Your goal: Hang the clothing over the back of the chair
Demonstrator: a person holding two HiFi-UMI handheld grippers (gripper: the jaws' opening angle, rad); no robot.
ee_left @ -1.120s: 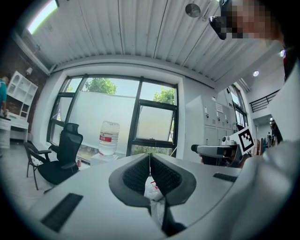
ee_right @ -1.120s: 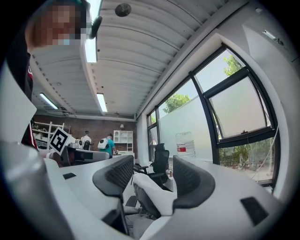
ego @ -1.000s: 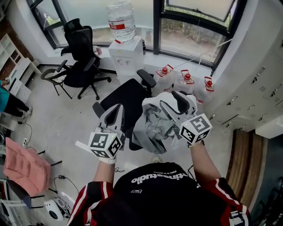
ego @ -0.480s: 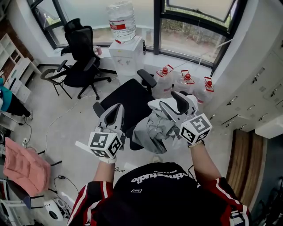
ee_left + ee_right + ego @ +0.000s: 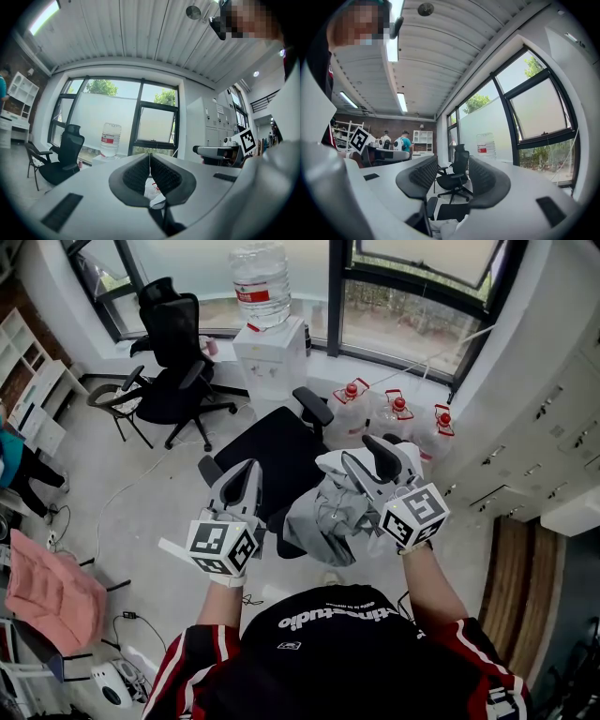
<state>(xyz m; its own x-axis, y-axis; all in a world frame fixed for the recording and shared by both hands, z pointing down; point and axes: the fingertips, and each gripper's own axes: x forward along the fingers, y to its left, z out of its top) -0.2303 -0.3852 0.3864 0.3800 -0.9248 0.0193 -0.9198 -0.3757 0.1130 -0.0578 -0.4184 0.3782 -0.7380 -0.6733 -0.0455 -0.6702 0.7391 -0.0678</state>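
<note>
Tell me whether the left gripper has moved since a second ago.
No. The left gripper remains beside the same armrest of the black chair, just as a second ago.

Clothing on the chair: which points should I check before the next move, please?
1. Grey clothing draped over the back of the nearer black chair: ok, as far as the head view shows.
2. Right claw released: ok; jaws apart, just closed a little, nothing between them.
3. Clothing clear of the right claw: ok; it lies below the jaws.
4. Left claw empty: ok; jaws shut, nothing held.
5. Drape even on both sides: cannot tell; part of it is hidden.
</note>
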